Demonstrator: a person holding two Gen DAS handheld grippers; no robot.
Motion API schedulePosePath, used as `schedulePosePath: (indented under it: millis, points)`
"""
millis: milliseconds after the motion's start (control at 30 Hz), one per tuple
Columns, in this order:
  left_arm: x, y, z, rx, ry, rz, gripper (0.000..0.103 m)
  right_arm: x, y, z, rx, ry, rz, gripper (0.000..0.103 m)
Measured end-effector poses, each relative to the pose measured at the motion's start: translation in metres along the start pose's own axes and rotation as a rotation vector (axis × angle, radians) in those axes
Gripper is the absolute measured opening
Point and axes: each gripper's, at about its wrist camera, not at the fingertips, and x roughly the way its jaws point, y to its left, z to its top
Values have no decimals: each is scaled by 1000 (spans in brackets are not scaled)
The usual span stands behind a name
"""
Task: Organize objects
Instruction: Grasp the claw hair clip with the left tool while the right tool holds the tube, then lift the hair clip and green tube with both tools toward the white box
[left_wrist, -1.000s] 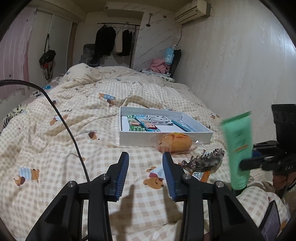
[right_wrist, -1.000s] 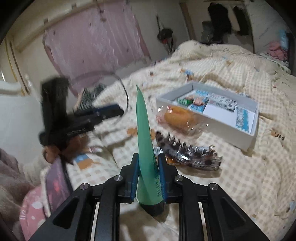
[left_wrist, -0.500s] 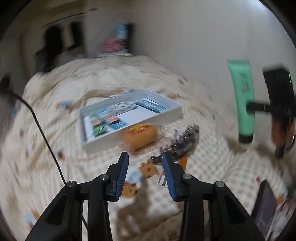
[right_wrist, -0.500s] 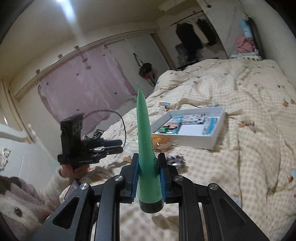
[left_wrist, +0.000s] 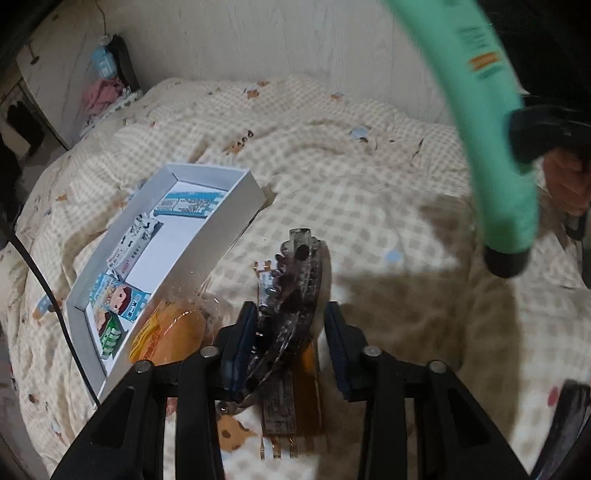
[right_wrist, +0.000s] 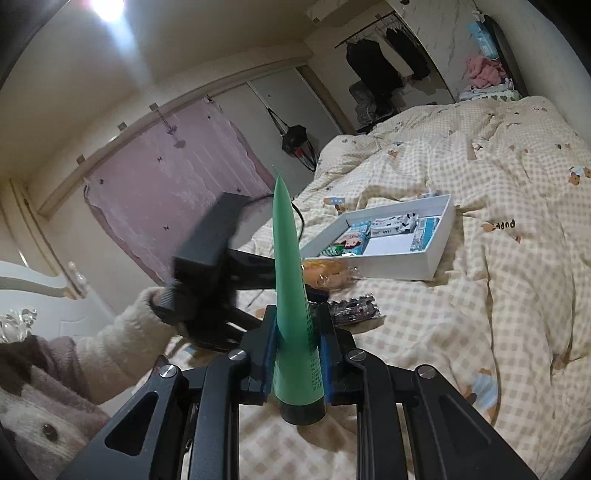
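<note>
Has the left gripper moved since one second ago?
Yes. The left gripper came forward over the hair clip, which now lies between its closing jaws, beside the white box.

A checked quilt bears a white box, bagged bun and hair claw.

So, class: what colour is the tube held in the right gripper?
Mint green with a black cap; the tube shows best in the right wrist view.

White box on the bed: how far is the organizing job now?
Done: several small packets lie in the white box. In hand: the right gripper clamps the green tube; the left gripper is closing around the hair claw. Left: bread packet, snack bar.
</note>
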Motion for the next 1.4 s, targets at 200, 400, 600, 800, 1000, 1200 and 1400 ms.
schedulePosePath:
  millis: [200,400,600,800,1000,1200,1400]
  points:
    - [-38,12,-4,-124,-83,-52,33,-6,-7,-6,23,-13,-7,21]
    - [-82,38,-30,-270,-172,45,33,-2,-10,-9,48,-3,-10,21]
    - [-99,56,-74,-416,-157,175,33,18,-8,-6,61,57,-18,21]
    - [-85,59,-106,-500,-142,179,33,58,-21,-1,157,190,-72,21]
    - [-66,55,-126,-583,-130,172,34,84,-25,-2,149,243,-159,21]
    - [-58,58,-132,-629,-126,188,34,98,-20,-2,86,273,-242,22]
    - [-55,51,-131,-606,-123,238,34,98,-17,-4,42,278,-296,22]
